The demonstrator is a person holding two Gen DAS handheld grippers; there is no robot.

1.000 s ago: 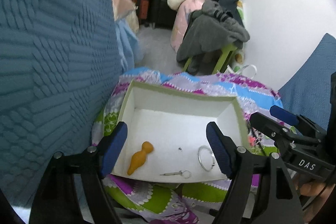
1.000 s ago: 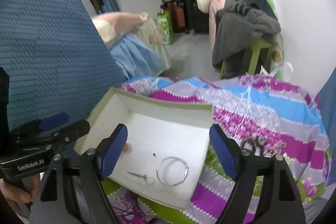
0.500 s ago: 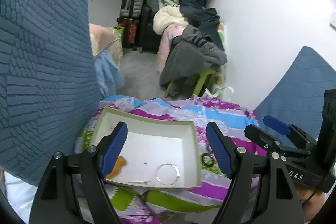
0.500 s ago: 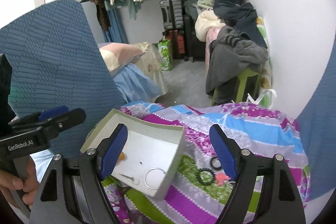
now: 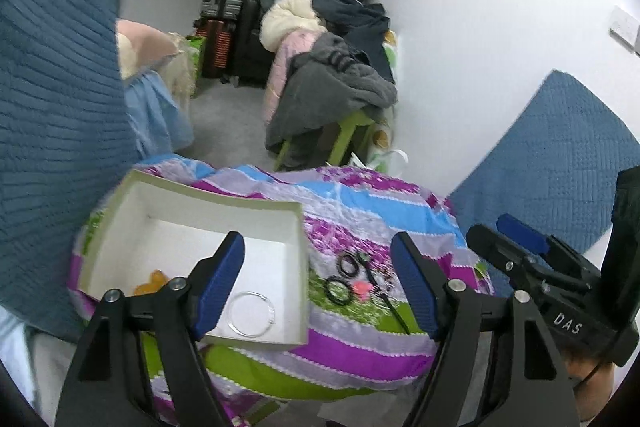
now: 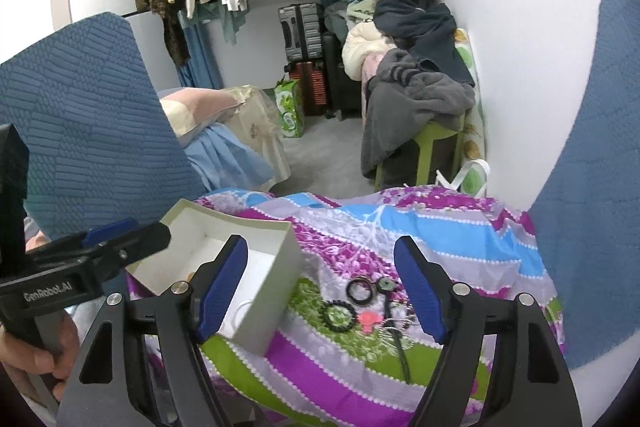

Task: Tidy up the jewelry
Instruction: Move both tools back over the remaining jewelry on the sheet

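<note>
1. Left claw (image 5: 316, 283): spread, jaws closing, nothing between them.
2. White box (image 5: 298, 267) on striped bedspread (image 5: 360, 211) holds silver bangle (image 5: 252, 314).
3. Black hair ties (image 6: 340, 315) lie right of box.
4. Right claw (image 6: 322, 289): spread, closing, empty.

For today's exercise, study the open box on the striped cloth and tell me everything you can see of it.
The box is a shallow, lidless rectangular tray, apparently of card, pale greenish-grey outside and white inside. It rests slightly tilted on the striped cloth, at its left side. Inside lie a thin silver hoop and an orange piece, partly hidden by the gripper finger. Black rings lie on the cloth to its right, apart from it. No gripper touches it.
</note>
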